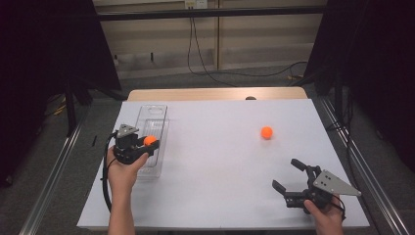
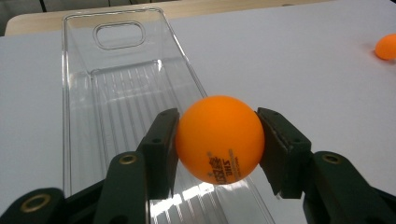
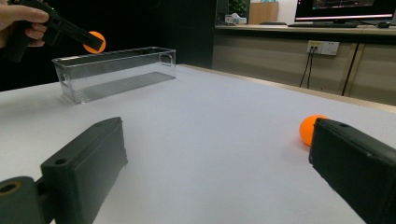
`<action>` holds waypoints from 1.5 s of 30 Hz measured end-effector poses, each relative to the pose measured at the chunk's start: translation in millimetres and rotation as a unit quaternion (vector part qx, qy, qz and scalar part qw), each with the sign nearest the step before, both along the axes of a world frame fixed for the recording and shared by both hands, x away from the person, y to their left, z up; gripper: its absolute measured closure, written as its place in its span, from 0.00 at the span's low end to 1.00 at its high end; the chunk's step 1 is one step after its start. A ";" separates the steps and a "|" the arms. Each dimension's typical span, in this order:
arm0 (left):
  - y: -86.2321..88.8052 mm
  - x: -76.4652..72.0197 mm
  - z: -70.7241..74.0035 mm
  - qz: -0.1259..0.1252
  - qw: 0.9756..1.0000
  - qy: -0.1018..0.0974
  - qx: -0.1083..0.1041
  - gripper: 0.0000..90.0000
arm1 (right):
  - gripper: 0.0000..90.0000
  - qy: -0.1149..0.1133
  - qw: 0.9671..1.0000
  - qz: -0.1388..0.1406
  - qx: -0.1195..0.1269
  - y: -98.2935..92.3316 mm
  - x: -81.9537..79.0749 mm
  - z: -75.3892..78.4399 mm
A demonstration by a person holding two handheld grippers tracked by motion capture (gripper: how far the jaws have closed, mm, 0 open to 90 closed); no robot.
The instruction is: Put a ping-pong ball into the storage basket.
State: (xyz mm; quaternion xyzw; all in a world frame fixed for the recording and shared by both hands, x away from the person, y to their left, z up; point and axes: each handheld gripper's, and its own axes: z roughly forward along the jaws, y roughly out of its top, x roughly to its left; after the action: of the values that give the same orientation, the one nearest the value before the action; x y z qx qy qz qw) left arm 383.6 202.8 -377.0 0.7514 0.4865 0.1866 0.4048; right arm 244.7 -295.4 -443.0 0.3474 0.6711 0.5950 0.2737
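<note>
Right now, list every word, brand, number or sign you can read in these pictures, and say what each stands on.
"DHS", seen upside down: dark print on the orange ping-pong ball clamped in the left hand-held gripper.
Emblem and small characters beside that print: too small to read.
Monitor screen in the background: coloured lines, too blurred to read.
Wall socket plate: no legible marking.
Clear plastic bin and second orange ball: no text visible.

Two orange balls: one (image 1: pixel 149 140) at the left of the frame, above the clear bin, the other (image 1: pixel 266 132) right of centre on the worktop (image 1: pixel 220 166). One clear plastic bin (image 1: pixel 152 115), upper left of the white surface. Two claws, one (image 1: pixel 142 147) at the left and one (image 1: pixel 288 174) at the lower right, and two hands (image 1: pixel 122 171) (image 1: pixel 325 215) coming in from the bottom edge.
</note>
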 end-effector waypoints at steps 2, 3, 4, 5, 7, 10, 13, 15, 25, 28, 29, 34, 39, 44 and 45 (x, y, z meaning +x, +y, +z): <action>1.2 0.2 -1.0 0.003 1.000 0.001 0.003 0.57 | 0.04 0.000 1.000 0.000 0.000 0.0 -0.1 0.1; 1.9 0.5 -1.6 0.004 1.000 0.001 0.004 0.57 | 0.04 0.000 1.000 -0.001 0.000 0.0 -0.3 0.1; 2.3 0.7 -2.2 0.006 1.000 0.001 0.001 0.57 | 0.04 0.000 1.000 0.000 0.000 0.1 -0.3 0.1; 3.1 0.9 -2.4 0.008 1.000 0.001 0.003 0.57 | 0.04 0.000 1.000 0.000 -0.001 0.0 -0.3 0.0; 4.1 1.3 -3.3 0.010 1.000 0.000 0.006 0.57 | 0.04 0.000 1.000 0.001 -0.001 0.2 -0.2 0.0; 5.7 1.9 -5.2 0.012 1.000 0.002 0.007 0.57 | 0.04 0.000 1.000 0.001 -0.001 0.1 -0.1 -0.1; 7.6 2.2 -7.1 0.018 1.000 0.003 0.008 0.57 | 0.04 0.000 1.000 0.001 0.000 0.2 0.0 0.0; 8.6 2.2 -8.2 0.021 1.000 0.002 0.007 0.57 | 0.04 0.000 1.000 0.001 -0.001 0.1 -0.1 -0.1; 13.1 3.5 -13.0 0.030 0.999 0.005 0.014 0.57 | 0.04 0.000 1.000 0.000 0.000 0.0 -0.2 0.0; 13.1 3.8 -13.9 0.032 0.999 0.005 0.014 0.57 | 0.04 0.000 1.000 0.000 0.000 -0.1 -0.2 0.0; 13.1 3.9 -14.0 0.032 0.999 0.005 0.014 0.57 | 0.04 0.000 1.000 0.000 0.000 -0.2 -0.1 0.0; 12.6 4.5 -15.8 0.032 0.999 0.007 0.016 0.57 | 0.04 0.000 1.000 0.000 0.000 -0.5 -0.1 -0.1; 12.4 5.2 -17.0 0.030 0.999 0.008 0.020 0.57 | 0.04 0.000 1.000 0.000 0.001 -0.8 0.2 -0.2; 13.1 6.1 -20.1 0.031 0.999 0.012 0.021 0.57 | 0.04 0.000 1.000 0.000 0.001 -0.8 0.1 -0.1; 13.0 6.1 -20.9 0.034 0.999 0.012 0.020 0.57 | 0.04 0.000 1.000 0.000 0.002 -0.7 0.0 0.0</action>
State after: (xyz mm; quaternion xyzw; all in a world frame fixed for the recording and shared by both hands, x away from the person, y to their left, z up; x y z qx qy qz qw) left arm 389.7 215.8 -397.8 0.7443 0.5133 0.2006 0.3772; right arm 244.7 -296.2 -443.0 0.3479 0.6698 0.5966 0.2727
